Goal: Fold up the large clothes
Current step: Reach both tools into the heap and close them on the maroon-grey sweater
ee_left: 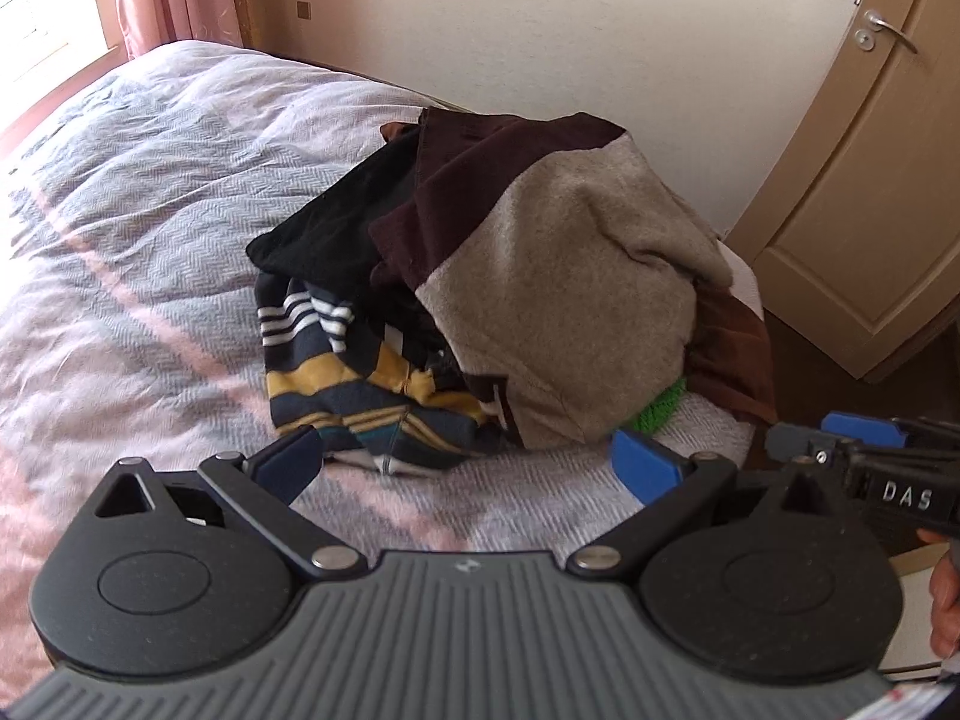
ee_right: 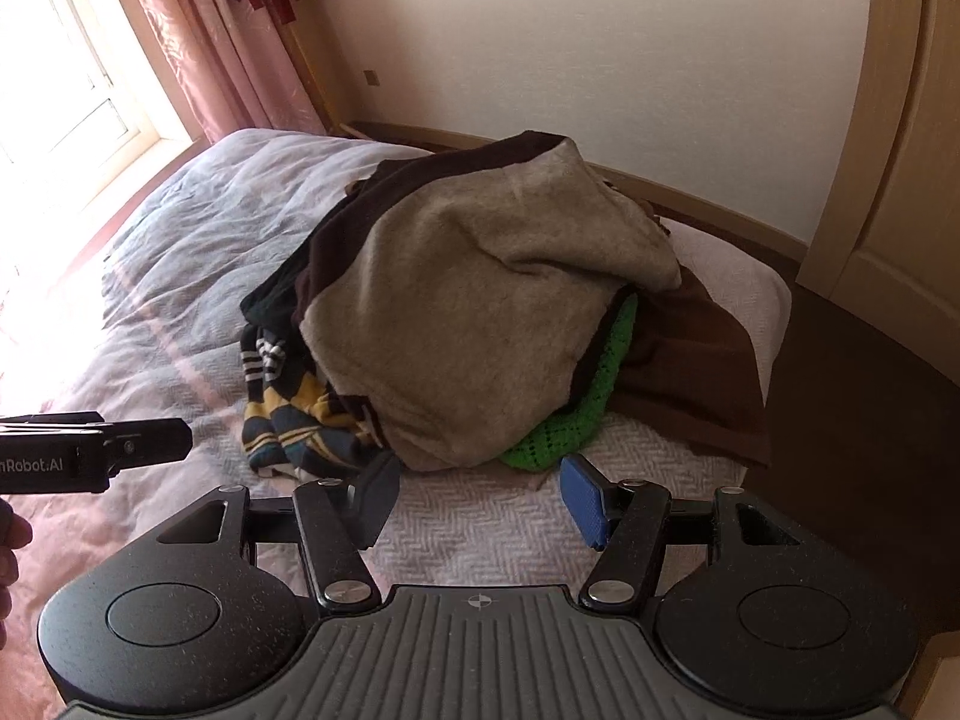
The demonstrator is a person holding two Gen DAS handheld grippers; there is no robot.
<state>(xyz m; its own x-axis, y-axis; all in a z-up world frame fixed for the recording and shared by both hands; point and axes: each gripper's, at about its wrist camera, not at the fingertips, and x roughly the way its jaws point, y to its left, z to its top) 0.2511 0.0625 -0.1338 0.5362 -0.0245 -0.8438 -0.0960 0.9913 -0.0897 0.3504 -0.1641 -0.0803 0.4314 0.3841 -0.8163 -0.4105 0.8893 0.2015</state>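
From the left wrist, my left hand-held gripper (ee_left: pixel 474 465) hangs with blue pads spread wide and empty, just short of a heap of clothes on the grey-and-pink herringbone bedspread (ee_left: pixel 138 192): a beige-and-maroon fleece garment (ee_left: pixel 558 276) on top, a striped navy, yellow and white knit (ee_left: pixel 342 378) beneath. From the right wrist, my right hand-held gripper (ee_right: pixel 477 495) is likewise wide apart, holding nothing, near a green crocheted piece (ee_right: pixel 576 420) at the heap's edge
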